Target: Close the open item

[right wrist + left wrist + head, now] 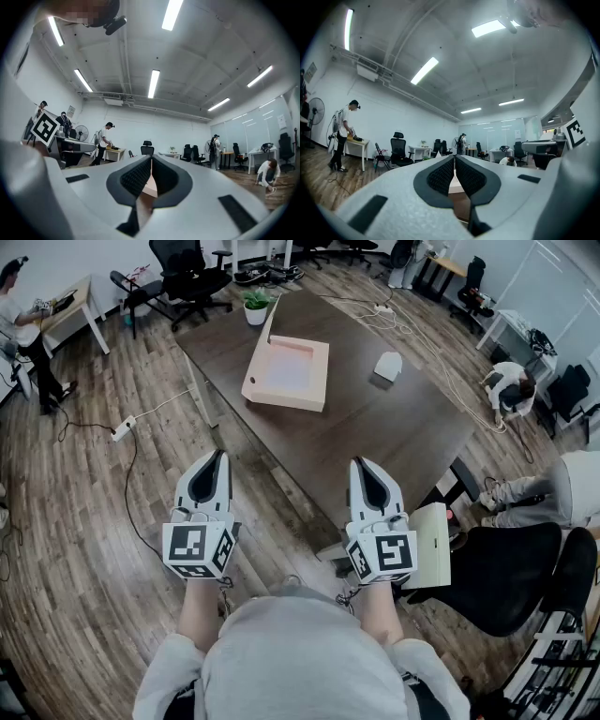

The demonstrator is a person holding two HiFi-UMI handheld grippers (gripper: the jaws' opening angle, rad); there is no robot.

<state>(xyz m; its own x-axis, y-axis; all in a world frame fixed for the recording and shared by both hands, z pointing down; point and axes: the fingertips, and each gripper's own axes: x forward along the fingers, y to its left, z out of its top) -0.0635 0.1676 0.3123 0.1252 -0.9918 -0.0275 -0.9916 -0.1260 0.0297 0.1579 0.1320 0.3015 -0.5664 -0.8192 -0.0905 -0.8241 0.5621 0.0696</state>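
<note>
A shallow beige box (286, 371) lies open on the dark brown table (375, 437), its pale pink inside facing up. Both grippers hang short of the table's near corner, well apart from the box. My left gripper (217, 457) is over the wood floor to the left of the corner, jaws together with nothing between them. My right gripper (362, 467) is at the table's near edge, also shut and empty. In the left gripper view the left gripper (454, 157) frames a sliver of the box (455, 185). The right gripper (151, 159) does the same in the right gripper view.
A small white object (388, 365) and a potted plant (256, 306) stand on the table beyond the box. A black office chair (511, 577) and a pale boxy unit (433, 545) sit close on my right. A power strip (123, 429) lies on the floor. People work at the room's edges.
</note>
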